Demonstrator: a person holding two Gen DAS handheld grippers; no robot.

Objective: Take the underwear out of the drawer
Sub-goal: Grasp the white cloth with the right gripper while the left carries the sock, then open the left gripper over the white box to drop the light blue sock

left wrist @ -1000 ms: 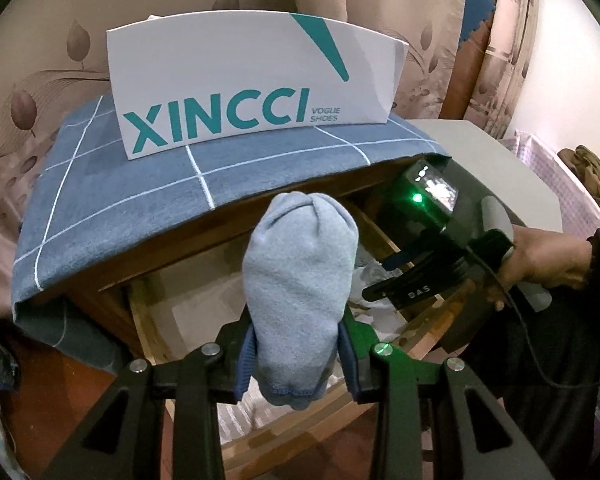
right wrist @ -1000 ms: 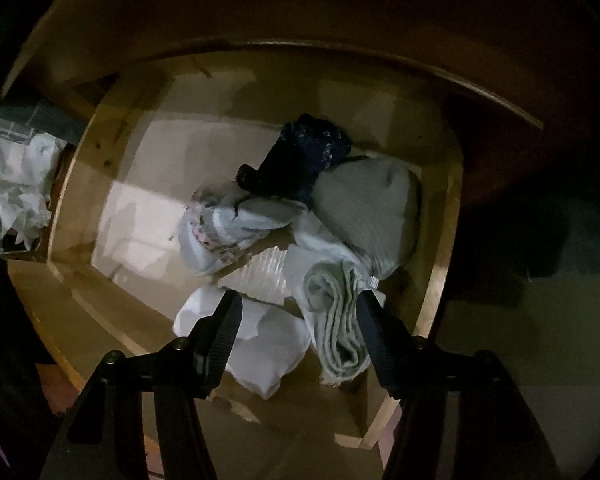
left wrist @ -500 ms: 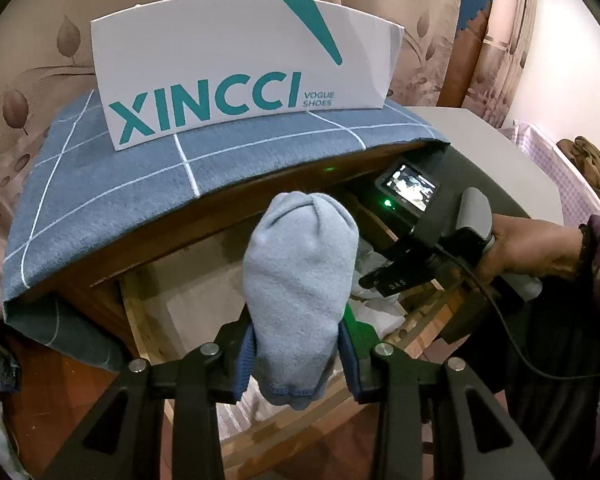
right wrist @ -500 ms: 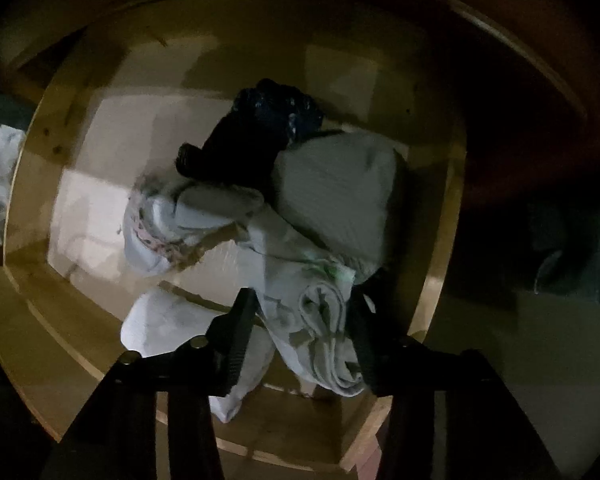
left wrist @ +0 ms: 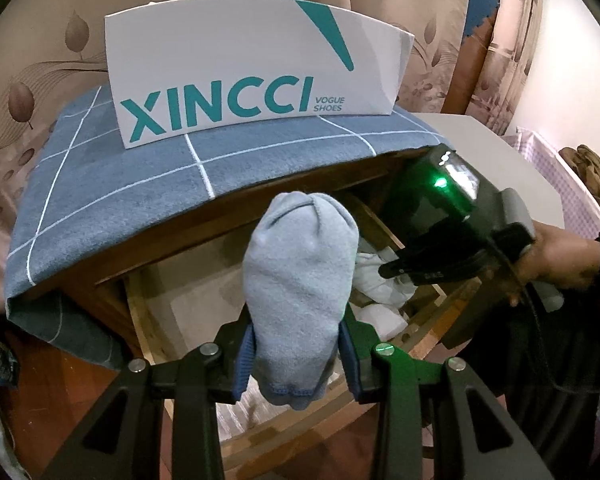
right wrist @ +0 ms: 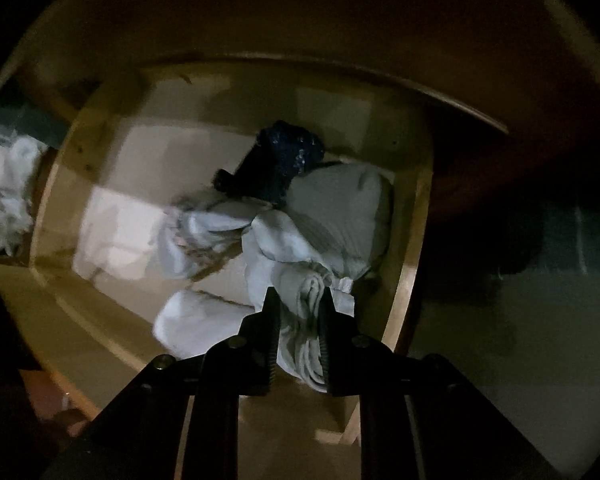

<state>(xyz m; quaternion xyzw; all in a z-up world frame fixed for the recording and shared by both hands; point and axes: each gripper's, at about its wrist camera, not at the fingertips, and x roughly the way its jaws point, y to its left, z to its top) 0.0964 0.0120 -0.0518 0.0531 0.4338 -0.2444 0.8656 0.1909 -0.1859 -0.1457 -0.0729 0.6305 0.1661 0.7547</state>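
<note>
A: Two garments are held, one in each claw. The right gripper [right wrist: 299, 300] points steeply down into the drawer [right wrist: 410, 264], and its jaws are closing on a rolled pale ribbed garment [right wrist: 306, 332] that sits squeezed between the pads near the front right corner.

B: Is that roll clear of the rest?

A: I cannot tell. Its upper folds run into the pale bundle [right wrist: 340, 208] behind it. Further back lies a dark blue piece [right wrist: 284, 156]. To the left lies a light crumpled piece [right wrist: 196, 236], and a white folded one [right wrist: 192, 320] lies near the front wall.

B: And the other claw?

A: The left gripper [left wrist: 296, 340] is pinching a light blue folded garment [left wrist: 300, 276]. It stands upright between the blue pads, above the open drawer [left wrist: 148, 320] and outside it.

B: What surrounds them?

A: In the left wrist view a hand [left wrist: 560, 260] grips the handle of the right gripper [left wrist: 396, 270] over the drawer's right side. A blue checked cloth [left wrist: 120, 200] covers the cabinet top. A white shoe box [left wrist: 252, 68] printed XINCCI stands on it, in front of a leaf-patterned curtain [left wrist: 40, 64].
</note>
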